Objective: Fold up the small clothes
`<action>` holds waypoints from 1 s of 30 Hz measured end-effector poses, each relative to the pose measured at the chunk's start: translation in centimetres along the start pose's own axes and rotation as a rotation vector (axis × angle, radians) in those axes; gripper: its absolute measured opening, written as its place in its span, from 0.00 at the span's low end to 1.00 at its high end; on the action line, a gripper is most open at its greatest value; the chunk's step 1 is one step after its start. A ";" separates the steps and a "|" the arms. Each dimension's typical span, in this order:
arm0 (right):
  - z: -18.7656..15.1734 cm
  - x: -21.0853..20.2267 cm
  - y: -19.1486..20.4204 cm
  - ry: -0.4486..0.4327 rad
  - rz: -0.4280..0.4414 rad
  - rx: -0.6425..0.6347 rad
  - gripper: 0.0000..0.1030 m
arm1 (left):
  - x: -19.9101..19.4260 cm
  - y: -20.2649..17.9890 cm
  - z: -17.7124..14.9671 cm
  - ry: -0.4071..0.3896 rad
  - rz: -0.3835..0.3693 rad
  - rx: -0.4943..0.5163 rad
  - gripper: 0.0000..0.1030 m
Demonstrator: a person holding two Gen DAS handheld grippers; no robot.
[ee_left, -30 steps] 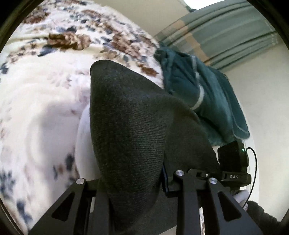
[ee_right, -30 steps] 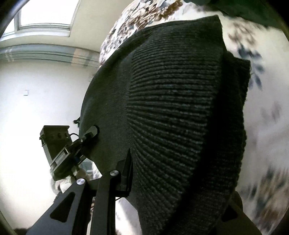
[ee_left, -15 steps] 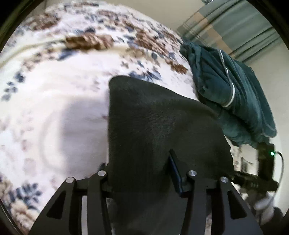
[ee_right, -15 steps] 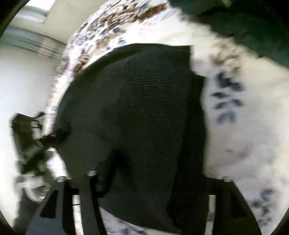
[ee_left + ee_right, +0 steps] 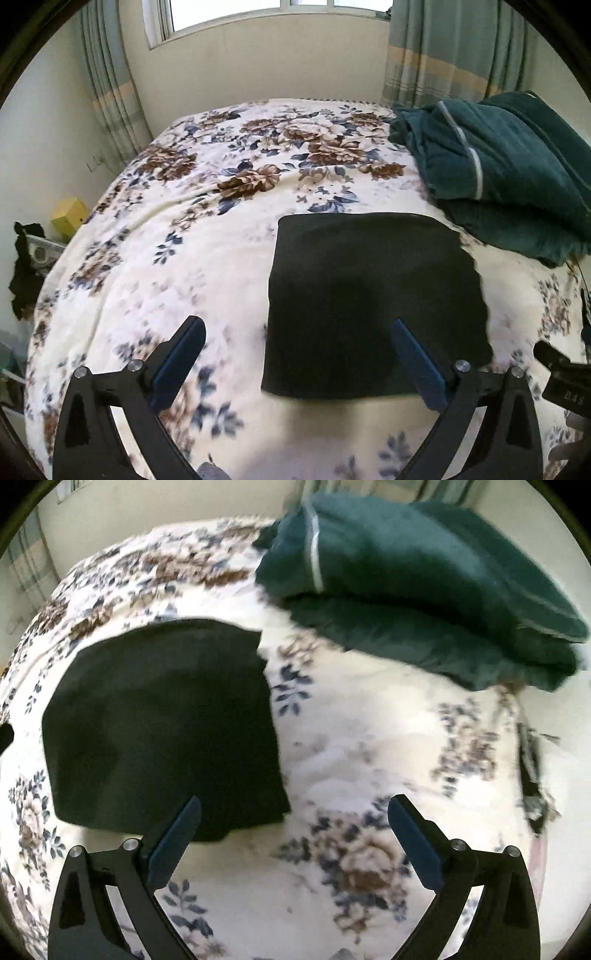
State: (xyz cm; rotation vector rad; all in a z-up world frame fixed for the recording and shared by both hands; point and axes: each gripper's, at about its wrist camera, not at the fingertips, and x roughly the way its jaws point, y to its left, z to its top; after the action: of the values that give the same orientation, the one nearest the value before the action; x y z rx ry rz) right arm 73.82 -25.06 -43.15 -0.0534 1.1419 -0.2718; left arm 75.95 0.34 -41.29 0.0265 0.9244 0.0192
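From the left wrist view, the left gripper (image 5: 295,354) hangs above the bed (image 5: 207,229) with its fingers (image 5: 184,347) spread wide and nothing between them. The dark knit garment (image 5: 373,302) lies flat on the floral bedspread, a squarish folded shape just ahead and toward the right finger — its near-right edge sits behind that finger, while the left finger stands over bare blanket. A green folded blanket (image 5: 509,173) lies beyond it to the right.

From the right wrist view, the right gripper (image 5: 295,834) is likewise wide open and empty. Here the dark knit garment (image 5: 162,731) lies ahead and to the left — its near-right corner just beyond the left finger (image 5: 177,834), the right finger over bare bedspread.

So the garment sits between the two grippers, each nearest one near corner; its width and depth look about equal, so no clear long axis shows.
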 end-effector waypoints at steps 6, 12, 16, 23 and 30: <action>-3.8 -11.7 -4.3 -0.057 0.002 0.012 1.00 | -9.2 -0.6 -1.3 -0.019 -0.019 0.006 1.00; -7.7 -23.6 -7.8 -0.143 -0.002 0.039 1.00 | -20.2 -0.6 -2.5 -0.079 -0.045 -0.015 1.00; -10.7 -32.7 -10.0 -0.216 0.010 0.054 1.00 | -28.0 -0.4 -3.4 -0.131 -0.037 -0.022 1.00; -16.1 -46.3 -12.8 -0.335 0.046 0.061 1.00 | -38.4 0.1 -4.8 -0.220 -0.021 -0.022 1.00; -20.9 -55.5 -14.8 -0.431 0.056 0.053 1.00 | -45.3 0.6 -7.3 -0.269 -0.026 -0.018 1.00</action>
State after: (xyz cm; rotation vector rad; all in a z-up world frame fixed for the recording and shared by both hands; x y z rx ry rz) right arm 30.70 -23.96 0.16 -0.0311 0.7069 -0.2262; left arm 42.80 -0.22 -9.50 0.0001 0.6555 0.0003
